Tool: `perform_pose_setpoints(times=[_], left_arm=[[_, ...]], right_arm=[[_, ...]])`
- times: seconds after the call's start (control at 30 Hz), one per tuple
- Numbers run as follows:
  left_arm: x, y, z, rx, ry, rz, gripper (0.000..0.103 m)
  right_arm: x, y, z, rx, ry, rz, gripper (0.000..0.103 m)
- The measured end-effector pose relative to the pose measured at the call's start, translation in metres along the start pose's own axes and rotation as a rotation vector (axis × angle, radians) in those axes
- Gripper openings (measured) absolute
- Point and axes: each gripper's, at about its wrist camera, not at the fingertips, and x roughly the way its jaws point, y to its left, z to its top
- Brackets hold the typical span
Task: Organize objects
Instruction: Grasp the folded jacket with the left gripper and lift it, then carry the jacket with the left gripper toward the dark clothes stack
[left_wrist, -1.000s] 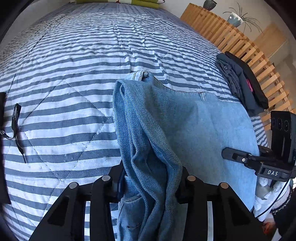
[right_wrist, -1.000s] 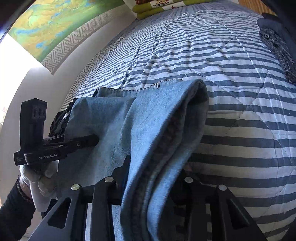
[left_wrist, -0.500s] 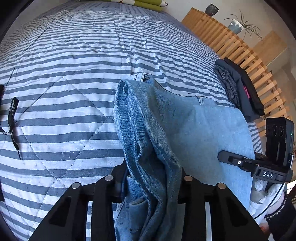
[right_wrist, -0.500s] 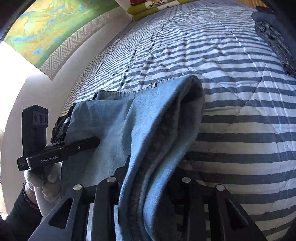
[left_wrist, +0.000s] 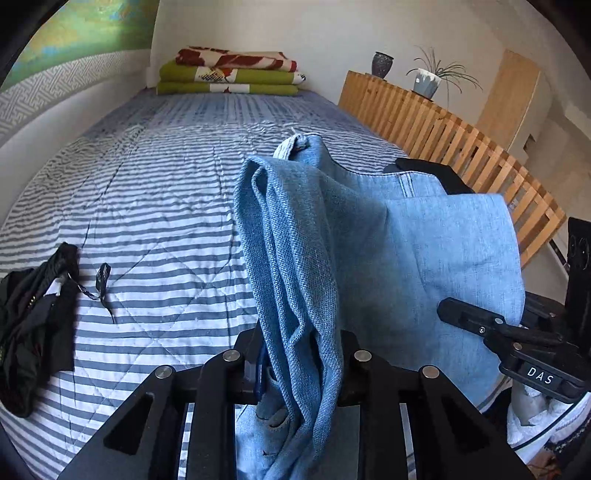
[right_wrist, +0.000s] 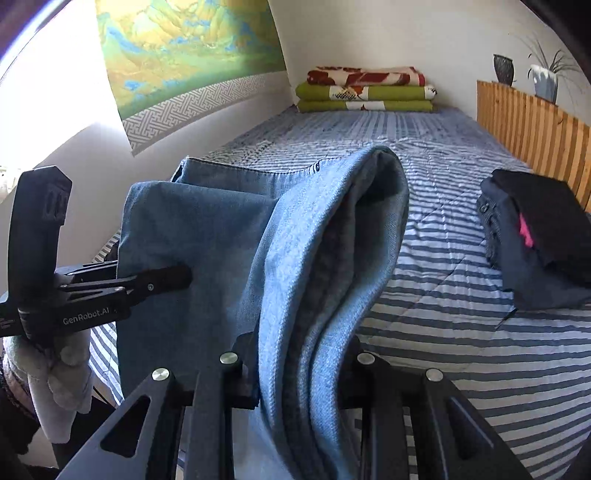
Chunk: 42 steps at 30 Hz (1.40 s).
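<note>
1. We find the jeans (left_wrist: 369, 258) lifted above the striped bed cover (left_wrist: 147, 206), spread between the two tools and sagging in the middle.
2. The left gripper (left_wrist: 299, 365) has a bunched fold of denim between its jaws; the jaws are closing, narrow, and pressing on the cloth.
3. The right gripper (right_wrist: 303, 373) likewise clamps a thick rolled edge of the same garment, its jaws closing further upon it.
4. We judge the denim heavy for a garment, soft, limp, not fragile and not slippery; it will drape and swing rather than hold shape.
5. We judge the best hold to be at the doubled edges near the waistband, one tool at each end, as thick folds give the pads more to bite.
6. A folded dark pile (right_wrist: 539, 240) lies near the wooden slatted rail (right_wrist: 532, 136); a loose dark garment (left_wrist: 33, 325) lies on the opposite side of the bed.
7. Folded blankets (left_wrist: 229, 74) sit at the far end.
</note>
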Motion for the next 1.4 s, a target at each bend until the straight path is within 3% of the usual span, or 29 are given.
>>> perform_pose_setpoints(times=[0.47,0.8,0.93,1.1,1.27,1.4], left_arm=[[-0.047,-0.144,0.029,0.181,-0.131,-0.092,0.025],[-0.013,-0.254,0.064,0.281,-0.098,-0.237,0.025],[0.006,-0.300,0.104,0.297,-0.121,-0.296,0.025],[0.039,-0.343,0.168,0.276,-0.147,-0.350,0.025],[0.095,-0.362,0.232,0.248,-0.156,-0.371,0.025],[0.163,-0.367,0.275,0.219,-0.131,-0.366,0.025]], right_arm=[[-0.126,-0.031,-0.008,0.027,-0.161,-0.141,0.024],[-0.179,-0.105,-0.010,0.116,-0.227,-0.272,0.023],[-0.195,-0.146,0.015,0.139,-0.255,-0.316,0.023],[-0.192,-0.199,0.073,0.111,-0.235,-0.360,0.023],[-0.164,-0.254,0.135,0.065,-0.190,-0.393,0.023],[-0.113,-0.299,0.166,0.033,-0.135,-0.418,0.023]])
